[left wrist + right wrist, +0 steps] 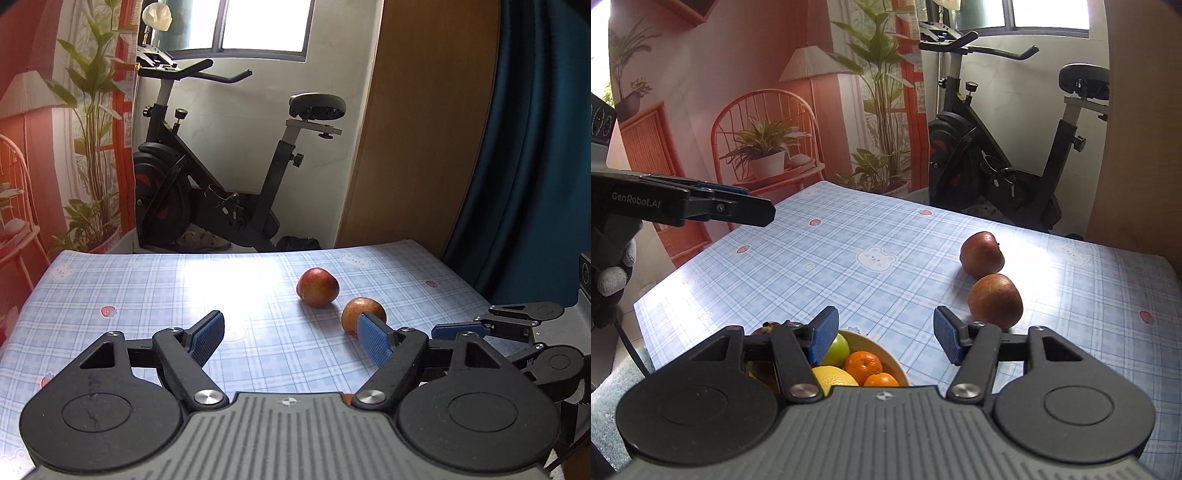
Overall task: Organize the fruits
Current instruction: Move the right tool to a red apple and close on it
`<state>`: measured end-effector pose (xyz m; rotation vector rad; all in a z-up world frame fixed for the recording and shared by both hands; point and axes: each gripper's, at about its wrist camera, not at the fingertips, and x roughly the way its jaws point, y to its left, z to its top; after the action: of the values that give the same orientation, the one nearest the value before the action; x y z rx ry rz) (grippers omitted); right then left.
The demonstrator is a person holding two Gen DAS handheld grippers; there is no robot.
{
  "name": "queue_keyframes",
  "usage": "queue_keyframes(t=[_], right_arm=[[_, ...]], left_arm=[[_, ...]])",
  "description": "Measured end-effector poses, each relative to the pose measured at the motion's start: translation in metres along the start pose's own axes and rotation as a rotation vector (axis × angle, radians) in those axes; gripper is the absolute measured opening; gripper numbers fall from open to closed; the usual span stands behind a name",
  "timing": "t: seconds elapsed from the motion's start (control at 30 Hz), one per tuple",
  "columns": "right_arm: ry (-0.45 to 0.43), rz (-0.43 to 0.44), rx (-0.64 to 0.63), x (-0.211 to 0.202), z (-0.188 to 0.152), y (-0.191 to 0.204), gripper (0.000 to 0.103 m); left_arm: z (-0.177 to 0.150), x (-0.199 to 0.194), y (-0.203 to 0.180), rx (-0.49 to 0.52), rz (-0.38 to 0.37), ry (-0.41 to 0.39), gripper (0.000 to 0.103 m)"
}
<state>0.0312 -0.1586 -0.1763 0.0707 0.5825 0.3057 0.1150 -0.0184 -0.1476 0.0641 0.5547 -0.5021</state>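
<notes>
From my remote station I log the scene from left to right. In the right wrist view, my left gripper (753, 210) enters from the left edge, seen side-on above the table, held by a gloved hand (613, 273); from the left wrist view its jaws stand wide apart with nothing between them, the blue pads (207, 338) clear of the cloth. Next comes the bowl (892, 363) at the near edge of the checked tablecloth (849, 236), directly under my right gripper (884, 338); it holds a green fruit (837, 349), a yellow fruit (833, 378), two oranges (863, 365) and a dark fruit (772, 326) partly hidden behind the left finger. The right gripper's jaws are also spread and empty. To the right of the bowl, two reddish apples lie on the cloth: the nearer apple (995, 301) just beyond the right finger, the farther apple (981, 254) close behind it, the two nearly touching. In the left wrist view the nearer one sits partly behind that gripper's right pad. An exercise bike (1008, 147) stands beyond the table's far edge
</notes>
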Motion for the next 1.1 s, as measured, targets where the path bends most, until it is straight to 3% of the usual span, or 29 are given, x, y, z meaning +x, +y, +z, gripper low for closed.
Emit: queue_keyframes(t=[0.43,0.8,1.1], right_arm=[[-0.011,-0.068,0.091,0.007,-0.006,-0.047,0.060],[-0.016,-0.112,0.205,0.040,-0.005,-0.096,0.061],[0.007,-0.074,0.284,0.078,0.002,-0.112,0.065]], left_arm=[[0.013,0.028,-0.003,-0.016,-0.007,0.008,0.081],[0.019,0.053,0.003,-0.023,0.007,0.032,0.081],[0.018,0.069,0.007,-0.011,0.063,0.052,0.081]])
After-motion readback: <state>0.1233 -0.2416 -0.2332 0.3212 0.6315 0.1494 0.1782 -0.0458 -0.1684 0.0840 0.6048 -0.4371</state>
